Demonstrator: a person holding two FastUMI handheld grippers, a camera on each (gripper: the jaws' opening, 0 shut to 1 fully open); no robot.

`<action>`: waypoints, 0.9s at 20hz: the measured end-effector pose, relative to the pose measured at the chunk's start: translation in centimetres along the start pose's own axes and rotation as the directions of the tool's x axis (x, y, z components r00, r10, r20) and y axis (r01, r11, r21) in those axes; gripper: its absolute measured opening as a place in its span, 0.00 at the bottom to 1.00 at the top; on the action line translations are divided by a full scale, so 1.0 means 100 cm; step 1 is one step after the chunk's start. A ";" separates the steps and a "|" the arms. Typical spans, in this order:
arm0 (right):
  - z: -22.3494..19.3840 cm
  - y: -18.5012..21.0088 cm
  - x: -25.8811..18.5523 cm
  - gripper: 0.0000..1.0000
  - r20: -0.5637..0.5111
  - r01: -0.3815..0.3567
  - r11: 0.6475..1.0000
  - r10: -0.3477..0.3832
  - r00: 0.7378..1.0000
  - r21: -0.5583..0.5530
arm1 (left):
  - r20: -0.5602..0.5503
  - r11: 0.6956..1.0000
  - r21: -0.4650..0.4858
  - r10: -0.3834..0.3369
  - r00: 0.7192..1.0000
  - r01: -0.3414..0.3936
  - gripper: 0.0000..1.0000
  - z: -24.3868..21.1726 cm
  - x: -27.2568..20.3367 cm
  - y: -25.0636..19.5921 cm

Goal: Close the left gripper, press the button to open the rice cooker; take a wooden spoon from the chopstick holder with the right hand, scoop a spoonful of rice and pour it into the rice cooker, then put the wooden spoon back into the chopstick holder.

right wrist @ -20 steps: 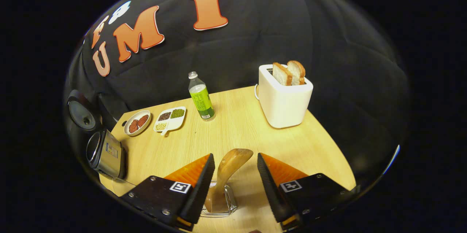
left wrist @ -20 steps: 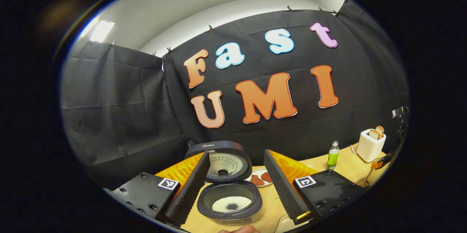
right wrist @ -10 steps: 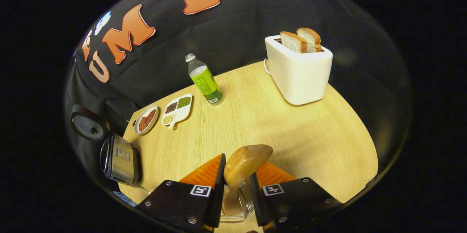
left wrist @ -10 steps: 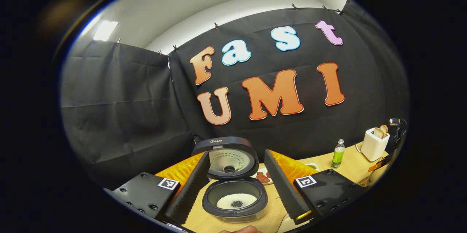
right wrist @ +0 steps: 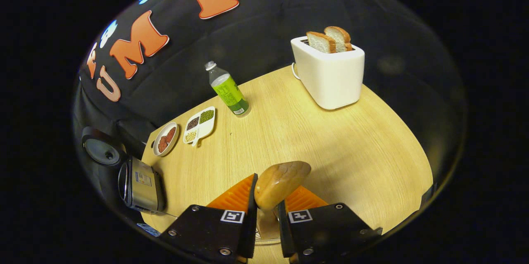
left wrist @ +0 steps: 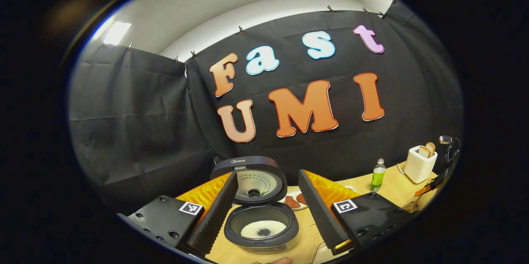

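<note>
The right tool [right wrist: 266, 210] was clamped on the wooden spoon [right wrist: 281, 181] above the chopstick holder [right wrist: 264, 235]. The left tool [left wrist: 264, 210] hung spread wide before the open rice cooker [left wrist: 261, 227] on the counter [right wrist: 330, 148].

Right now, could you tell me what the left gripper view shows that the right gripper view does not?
Left gripper view: rice inside the open rice cooker, ceiling lights. Right gripper view: the wooden spoon clamped in the right gripper, a divided dish. Shared: the rice cooker, green bottle, toaster, table.
</note>
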State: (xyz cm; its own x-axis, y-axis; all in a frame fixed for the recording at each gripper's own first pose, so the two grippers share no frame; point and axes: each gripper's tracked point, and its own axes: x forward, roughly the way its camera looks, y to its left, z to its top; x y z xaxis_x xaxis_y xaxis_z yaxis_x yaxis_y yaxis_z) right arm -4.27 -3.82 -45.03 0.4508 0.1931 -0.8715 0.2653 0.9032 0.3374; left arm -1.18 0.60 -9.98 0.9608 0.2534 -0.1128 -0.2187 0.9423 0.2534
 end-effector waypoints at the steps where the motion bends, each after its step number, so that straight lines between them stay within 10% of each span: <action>1: -0.001 0.002 -0.003 0.24 0.011 0.003 1.000 -0.004 1.000 0.008 | 0.001 1.000 -0.003 -0.005 1.000 0.005 0.99 0.000 0.000 -0.001; 7: -0.016 0.023 -0.019 0.22 0.037 -0.070 0.998 0.070 0.997 -0.003 | 0.010 1.000 -0.011 -0.028 1.000 0.028 0.99 0.001 0.001 -0.002; 18: -0.019 0.015 -0.031 0.20 0.161 0.020 0.998 -0.030 0.987 0.064 | 0.015 1.000 0.000 -0.018 1.000 0.018 1.00 -0.004 -0.006 0.022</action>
State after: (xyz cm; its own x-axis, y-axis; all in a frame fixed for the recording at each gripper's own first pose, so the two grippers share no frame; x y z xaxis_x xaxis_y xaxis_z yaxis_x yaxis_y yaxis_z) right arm -6.87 -2.28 -42.53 0.5740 0.1019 -0.8125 0.3278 0.8806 0.3420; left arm -2.30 2.62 -9.69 0.9670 0.2332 -0.1028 -0.2016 0.9468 0.2509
